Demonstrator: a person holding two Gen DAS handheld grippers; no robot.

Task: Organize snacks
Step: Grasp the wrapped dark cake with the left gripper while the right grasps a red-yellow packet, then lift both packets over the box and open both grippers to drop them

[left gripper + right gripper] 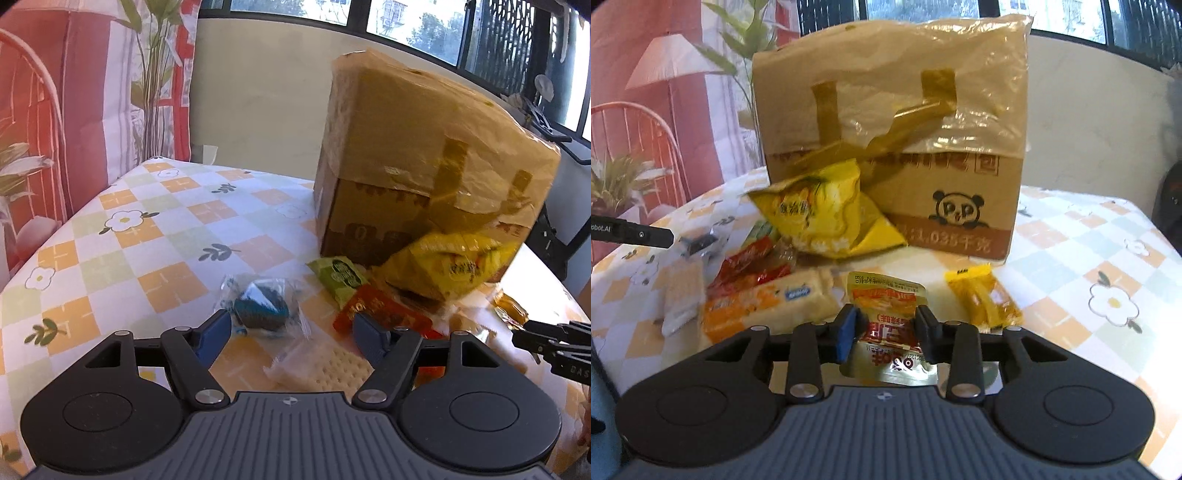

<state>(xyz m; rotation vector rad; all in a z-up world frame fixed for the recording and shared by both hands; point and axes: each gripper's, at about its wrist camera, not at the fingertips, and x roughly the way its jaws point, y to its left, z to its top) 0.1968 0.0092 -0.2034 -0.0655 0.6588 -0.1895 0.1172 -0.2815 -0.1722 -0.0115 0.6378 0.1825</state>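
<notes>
The right gripper is clamped on a shiny gold snack packet at the bottom middle, likely so it can go into the cardboard box behind it. The left gripper is apart over a dark wrapped snack, holding nothing, on the checked table.

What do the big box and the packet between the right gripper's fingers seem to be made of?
The box looks like brown corrugated cardboard, matte, with printed text and a panda. Its upper half is covered by glossy, wrinkled clear film and yellowish tape. The packet in the right gripper seems to be metallised foil or plastic: shiny gold-silver edges that catch light, with crinkles.
</notes>
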